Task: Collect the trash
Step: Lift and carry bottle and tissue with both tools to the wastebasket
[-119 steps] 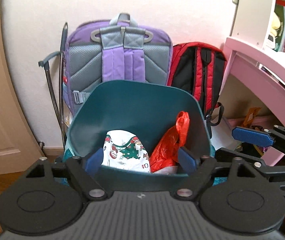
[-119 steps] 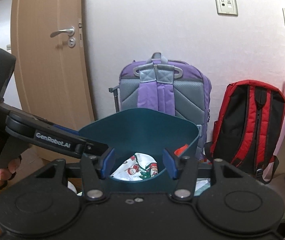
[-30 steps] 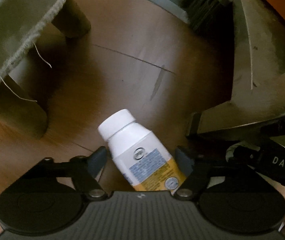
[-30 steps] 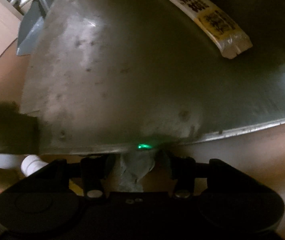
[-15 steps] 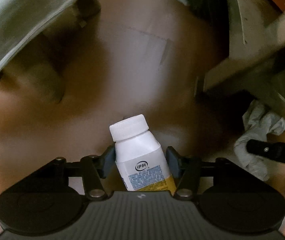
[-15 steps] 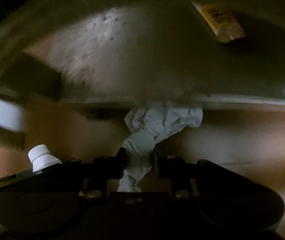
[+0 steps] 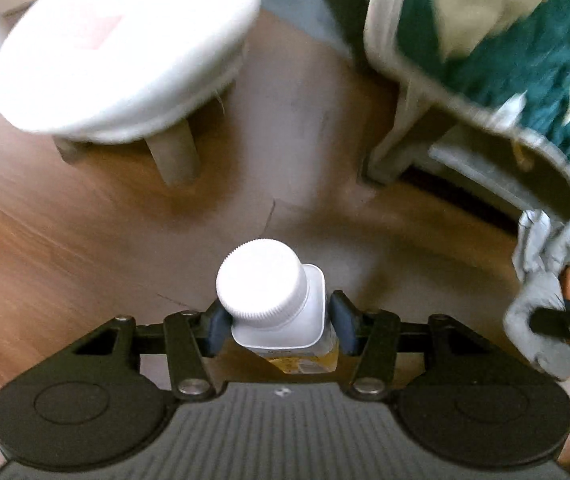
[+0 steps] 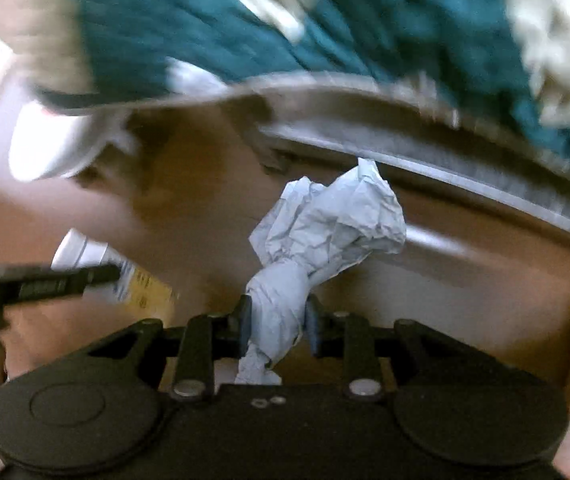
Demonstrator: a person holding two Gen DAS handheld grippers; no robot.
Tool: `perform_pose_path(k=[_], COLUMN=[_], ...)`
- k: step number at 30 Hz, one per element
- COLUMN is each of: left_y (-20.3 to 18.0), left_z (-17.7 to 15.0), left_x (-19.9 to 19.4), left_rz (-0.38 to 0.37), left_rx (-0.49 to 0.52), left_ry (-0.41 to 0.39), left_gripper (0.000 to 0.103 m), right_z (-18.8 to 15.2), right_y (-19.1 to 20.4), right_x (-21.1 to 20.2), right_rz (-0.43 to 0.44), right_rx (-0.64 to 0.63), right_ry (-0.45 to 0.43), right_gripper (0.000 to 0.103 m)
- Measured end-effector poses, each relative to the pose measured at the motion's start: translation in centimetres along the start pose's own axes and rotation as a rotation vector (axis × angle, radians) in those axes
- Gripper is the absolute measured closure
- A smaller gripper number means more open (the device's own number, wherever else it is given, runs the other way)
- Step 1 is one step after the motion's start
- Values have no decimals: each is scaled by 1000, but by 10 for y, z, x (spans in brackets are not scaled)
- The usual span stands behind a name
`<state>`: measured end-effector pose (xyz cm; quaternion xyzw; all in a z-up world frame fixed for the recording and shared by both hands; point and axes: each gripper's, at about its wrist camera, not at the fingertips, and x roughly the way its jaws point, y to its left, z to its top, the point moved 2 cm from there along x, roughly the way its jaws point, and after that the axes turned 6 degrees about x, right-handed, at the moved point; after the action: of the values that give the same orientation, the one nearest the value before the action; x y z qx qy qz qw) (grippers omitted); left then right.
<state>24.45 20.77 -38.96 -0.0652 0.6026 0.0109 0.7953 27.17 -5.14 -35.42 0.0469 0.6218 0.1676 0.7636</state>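
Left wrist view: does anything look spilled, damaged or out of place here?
Nothing spilled: the white-capped plastic bottle sits capped between the closing left gripper jaws. The crumpled grey paper in the right gripper is simply trash.

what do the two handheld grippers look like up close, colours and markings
Both grippers are matte black with paired linkage arms, silver pivot bolts and two round raised discs. The left gripper has dark blue pads and a ribbed grey body; the right gripper has a plain black body.
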Motion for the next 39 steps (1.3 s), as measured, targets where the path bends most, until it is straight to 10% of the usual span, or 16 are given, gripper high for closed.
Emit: perform_pose_path(k=[11,20,39], left_y=[-11,-60,-201], left_z=[48,62,53], left_x=[-163,-309,-481], left_rz=[38,-23,-145], left_rx=[65,86,273], left_ry=[-327,-601,-881], left_gripper=[52,52,52], right_z=[-4,-12,-31], right_y=[49,42,10], right_x=[-143,-274,-478], right_rz=[3,68,58], right_rx=[-244,-176,-246], right_ry=[-264,-461,-814], right_gripper=[77,77,77])
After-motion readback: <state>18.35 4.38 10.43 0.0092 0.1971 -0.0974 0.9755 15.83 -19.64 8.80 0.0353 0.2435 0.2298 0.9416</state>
